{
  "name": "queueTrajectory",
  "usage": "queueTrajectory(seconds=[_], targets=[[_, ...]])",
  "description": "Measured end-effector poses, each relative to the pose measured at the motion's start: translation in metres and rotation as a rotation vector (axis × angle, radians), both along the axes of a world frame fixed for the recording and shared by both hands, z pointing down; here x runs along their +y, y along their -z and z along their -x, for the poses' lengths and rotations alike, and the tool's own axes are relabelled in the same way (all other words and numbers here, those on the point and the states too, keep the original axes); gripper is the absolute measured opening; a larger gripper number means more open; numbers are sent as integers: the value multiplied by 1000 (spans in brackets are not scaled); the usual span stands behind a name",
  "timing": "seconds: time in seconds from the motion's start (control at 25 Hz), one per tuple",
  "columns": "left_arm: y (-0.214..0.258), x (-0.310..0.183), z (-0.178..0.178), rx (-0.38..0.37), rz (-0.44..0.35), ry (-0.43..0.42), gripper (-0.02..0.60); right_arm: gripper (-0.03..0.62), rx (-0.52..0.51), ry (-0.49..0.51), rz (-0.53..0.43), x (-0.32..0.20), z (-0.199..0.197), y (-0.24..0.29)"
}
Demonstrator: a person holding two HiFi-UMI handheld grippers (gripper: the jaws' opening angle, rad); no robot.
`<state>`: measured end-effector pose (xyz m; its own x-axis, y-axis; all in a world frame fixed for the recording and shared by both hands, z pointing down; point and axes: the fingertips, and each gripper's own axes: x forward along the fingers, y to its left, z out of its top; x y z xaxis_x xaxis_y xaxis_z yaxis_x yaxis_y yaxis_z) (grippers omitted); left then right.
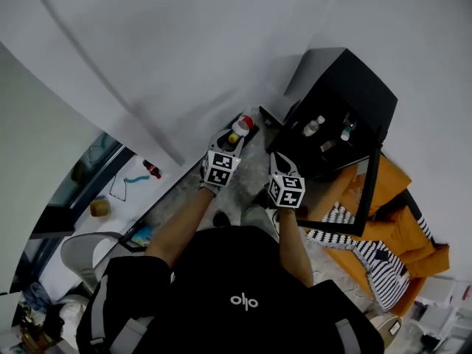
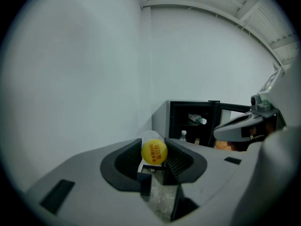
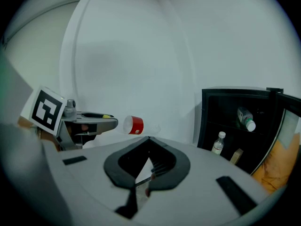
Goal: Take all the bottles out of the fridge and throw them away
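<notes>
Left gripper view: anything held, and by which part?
Left hand-held gripper holds a bottle by its yellow-capped end; right hand-held gripper shut, empty.

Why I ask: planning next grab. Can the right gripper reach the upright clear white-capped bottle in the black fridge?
Likely yes: the black fridge stands open, nothing blocks the right gripper from the upright clear white-capped bottle; its shut jaws must open.
</notes>
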<state>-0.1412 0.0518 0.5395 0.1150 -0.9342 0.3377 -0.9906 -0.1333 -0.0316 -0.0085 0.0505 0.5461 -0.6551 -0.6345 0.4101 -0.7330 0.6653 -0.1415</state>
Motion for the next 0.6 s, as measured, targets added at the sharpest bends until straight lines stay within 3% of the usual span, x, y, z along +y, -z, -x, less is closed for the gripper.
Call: queueTrajectory(seconds=[0.6], targets=[[-12,-10,4,-12,21,-7,153,2,-3,4,23,-13,3,-12]])
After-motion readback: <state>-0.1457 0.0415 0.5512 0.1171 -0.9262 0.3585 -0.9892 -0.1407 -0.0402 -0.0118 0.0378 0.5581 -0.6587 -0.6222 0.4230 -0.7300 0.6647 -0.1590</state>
